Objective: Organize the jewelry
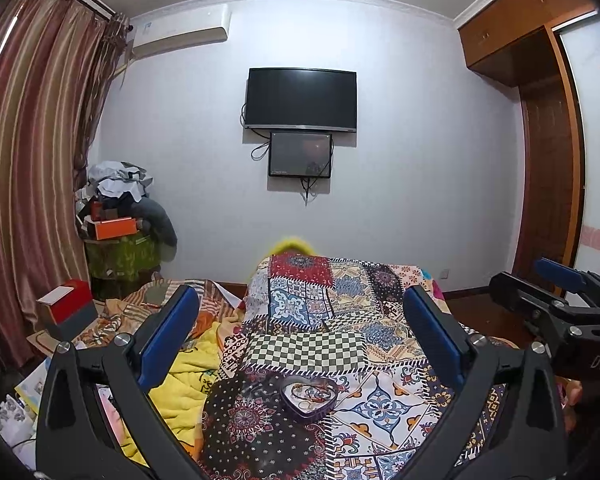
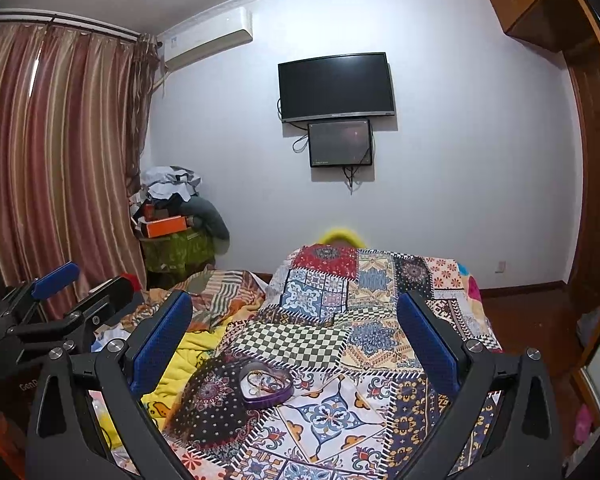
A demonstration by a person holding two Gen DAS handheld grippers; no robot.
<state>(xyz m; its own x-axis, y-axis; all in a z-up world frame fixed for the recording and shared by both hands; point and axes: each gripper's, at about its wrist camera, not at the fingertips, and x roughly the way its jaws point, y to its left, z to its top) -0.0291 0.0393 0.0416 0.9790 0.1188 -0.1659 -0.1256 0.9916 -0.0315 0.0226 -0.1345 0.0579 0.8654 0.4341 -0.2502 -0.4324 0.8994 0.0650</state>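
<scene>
Jewelry (image 1: 311, 393), a tangle of rings and bands too small to tell apart, lies in a purple heart-shaped tin (image 1: 309, 398) on the patchwork quilt (image 1: 332, 344). Left gripper (image 1: 300, 332) and right gripper (image 2: 294, 334) hover above the quilt, jaws spread wide, grasping nothing. Letters "DAS" show on the right gripper's body at the left view's edge, cut off; "Gen" shows on the left gripper's body in the right view. Television (image 1: 301, 98) branding is illegible.

Dim, even indoor light with a bluish cast, strong fisheye bending at the edges, dark vignetted corners.
</scene>
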